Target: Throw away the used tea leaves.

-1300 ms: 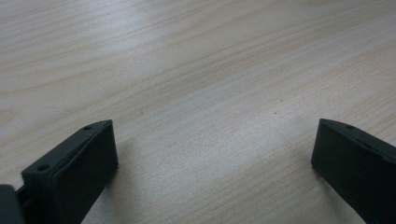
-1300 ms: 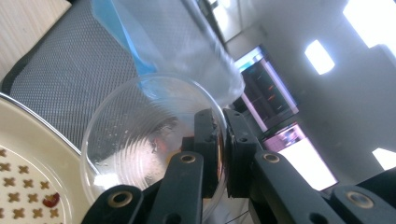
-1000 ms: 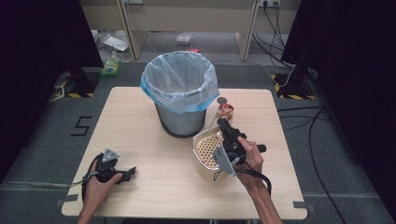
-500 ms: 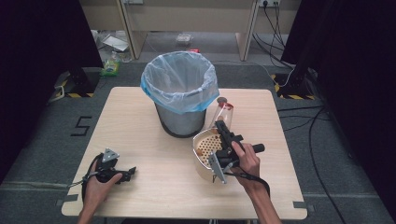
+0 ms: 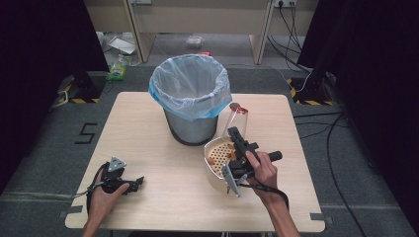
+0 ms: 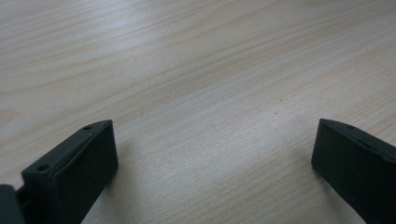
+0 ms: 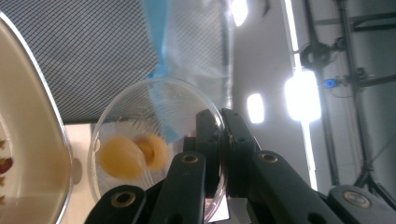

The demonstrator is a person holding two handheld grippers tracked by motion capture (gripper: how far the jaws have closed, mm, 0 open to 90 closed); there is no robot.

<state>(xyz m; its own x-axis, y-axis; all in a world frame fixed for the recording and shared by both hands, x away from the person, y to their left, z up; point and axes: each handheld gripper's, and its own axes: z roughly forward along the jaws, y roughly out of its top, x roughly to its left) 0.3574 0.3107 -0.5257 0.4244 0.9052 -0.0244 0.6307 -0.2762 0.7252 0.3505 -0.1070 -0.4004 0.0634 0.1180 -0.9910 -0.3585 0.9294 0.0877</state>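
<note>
pale wood grain runs under our left gripper [image 5: 123, 183], which rests on the bench [image 5: 148, 148] near its left front corner, and its jaws stand wide apart with nothing between them; in the left gripper view [image 6: 212, 154] bare wood lies in the gap. further right, toward the back middle of the bench, stands the bin [image 5: 191, 98], a grey mesh can lined with a blue-rimmed plastic bag. just right of the bin and in front of it sits a cream bowl [image 5: 213, 150] with reddish-brown bits inside, tilted up on its side. our right gripper [image 5: 236, 136] reaches over the bowl toward the bin, jaws clamped on the rim of a clear plastic cup [image 5: 238, 118]. the cup is held off the bench, just right of the bin. in the right gripper view [image 7: 222, 154] the jaws pinch the cup's thin wall [image 7: 154, 154], and something pale yellow lies inside it [image 7: 133, 156], with the bin's mesh behind.
</note>
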